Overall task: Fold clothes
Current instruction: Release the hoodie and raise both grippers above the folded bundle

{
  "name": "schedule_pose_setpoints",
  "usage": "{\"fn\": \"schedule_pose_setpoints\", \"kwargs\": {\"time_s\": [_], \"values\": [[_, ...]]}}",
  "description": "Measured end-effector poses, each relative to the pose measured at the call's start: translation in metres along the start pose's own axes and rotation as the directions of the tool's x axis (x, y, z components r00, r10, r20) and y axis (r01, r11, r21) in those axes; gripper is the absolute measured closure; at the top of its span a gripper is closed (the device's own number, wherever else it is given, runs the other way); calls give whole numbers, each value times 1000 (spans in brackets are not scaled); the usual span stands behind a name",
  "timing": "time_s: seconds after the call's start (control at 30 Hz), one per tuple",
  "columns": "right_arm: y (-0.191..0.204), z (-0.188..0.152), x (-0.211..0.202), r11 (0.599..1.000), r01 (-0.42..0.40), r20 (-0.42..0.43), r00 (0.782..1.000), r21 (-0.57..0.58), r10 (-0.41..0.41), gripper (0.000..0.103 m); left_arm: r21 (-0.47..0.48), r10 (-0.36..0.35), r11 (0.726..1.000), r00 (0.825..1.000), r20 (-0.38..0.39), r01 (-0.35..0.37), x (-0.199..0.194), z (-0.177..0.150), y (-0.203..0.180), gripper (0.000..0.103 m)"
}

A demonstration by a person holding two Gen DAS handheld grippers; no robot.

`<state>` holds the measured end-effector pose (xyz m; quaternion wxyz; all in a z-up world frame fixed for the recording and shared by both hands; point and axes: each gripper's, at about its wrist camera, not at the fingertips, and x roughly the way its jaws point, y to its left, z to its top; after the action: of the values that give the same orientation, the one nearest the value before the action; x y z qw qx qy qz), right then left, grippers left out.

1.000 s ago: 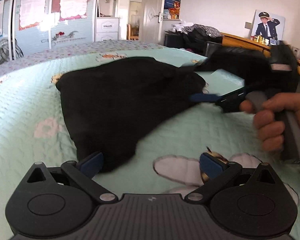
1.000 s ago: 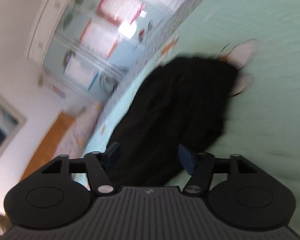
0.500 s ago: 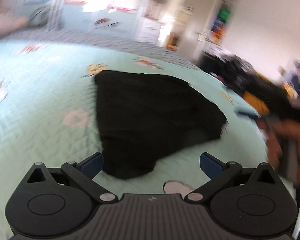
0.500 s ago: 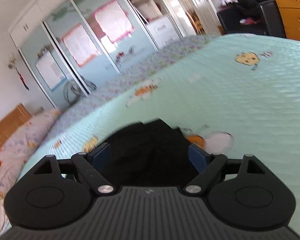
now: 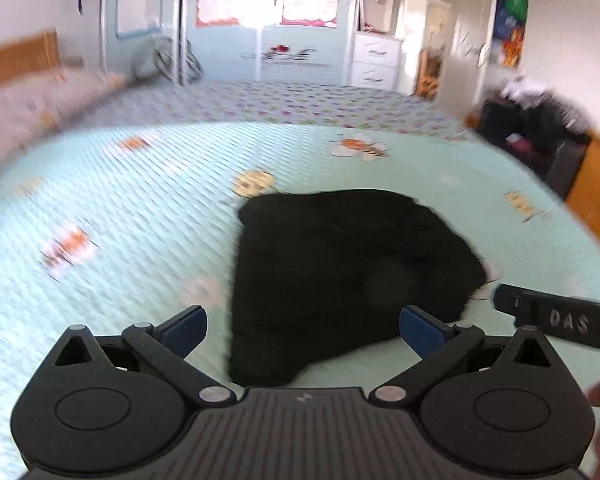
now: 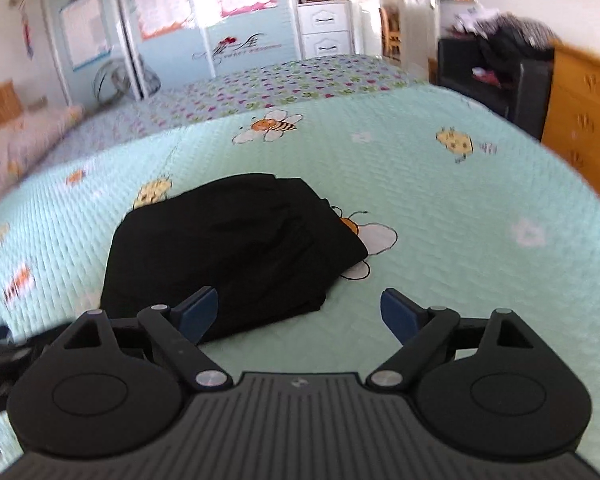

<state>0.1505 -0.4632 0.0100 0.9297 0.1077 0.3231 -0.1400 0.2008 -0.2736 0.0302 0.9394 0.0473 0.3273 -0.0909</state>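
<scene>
Moments earlier gripped at its edges, the black garment [image 6: 228,252] lay released in a compact fold mid-bed as the left gripper [image 5: 302,330] stood apart and the right gripper [image 6: 298,314] was opening, both empty and lifted clear.

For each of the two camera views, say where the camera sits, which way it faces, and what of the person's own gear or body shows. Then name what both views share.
Left wrist: on the left gripper, looking forward and down over the bed at the black garment; its open blue fingers, the right gripper's tip and fingertips at right show.
Right wrist: on the right gripper, jaws opening and empty, facing the same way; the other gripper's edge shows at left.
Shared: garment, bedspread, wardrobe.
</scene>
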Motion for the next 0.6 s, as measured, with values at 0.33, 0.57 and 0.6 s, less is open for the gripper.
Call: {"fn": "schedule_pose_setpoints", "kwargs": {"time_s": [0.33,0.57,0.6], "values": [[28,33,-25,995,29,43,999,-92,-25,13,-46,123,992,991,59,-120,-40,32,-4,1],[46,50,-13,976,107,72,993,-188,-95,10,-69,182,981,983,-4,-181,-21,41,-1,1],[49,52,-10,972,118,74,992,-201,-105,10,-67,191,979,982,-5,-191,-18,39,0,1]]}}
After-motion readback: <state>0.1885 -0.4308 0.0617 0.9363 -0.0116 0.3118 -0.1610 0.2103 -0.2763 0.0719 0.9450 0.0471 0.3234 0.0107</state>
